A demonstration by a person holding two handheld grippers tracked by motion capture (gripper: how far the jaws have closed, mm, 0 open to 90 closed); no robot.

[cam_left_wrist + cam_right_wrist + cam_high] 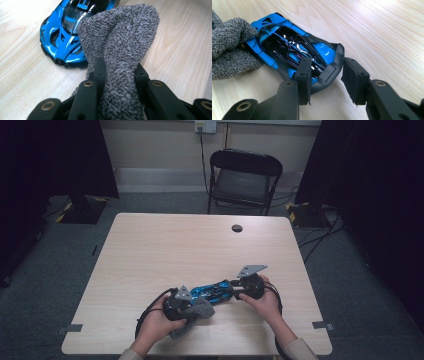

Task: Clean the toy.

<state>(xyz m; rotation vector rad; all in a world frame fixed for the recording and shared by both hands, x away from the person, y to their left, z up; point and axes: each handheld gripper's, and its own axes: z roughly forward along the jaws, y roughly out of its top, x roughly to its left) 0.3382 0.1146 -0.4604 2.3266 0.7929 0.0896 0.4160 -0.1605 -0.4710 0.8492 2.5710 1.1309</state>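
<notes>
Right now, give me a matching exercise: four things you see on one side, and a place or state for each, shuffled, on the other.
1. toy car
2. grey cloth
3. folding chair
4. round hole

A. beyond the table's far edge
B. pinched in the left gripper
C. in the tabletop, near the far edge
D. tail between the right gripper jaws

Pairs: 1-D, 2-B, 3-A, 4-C
</notes>
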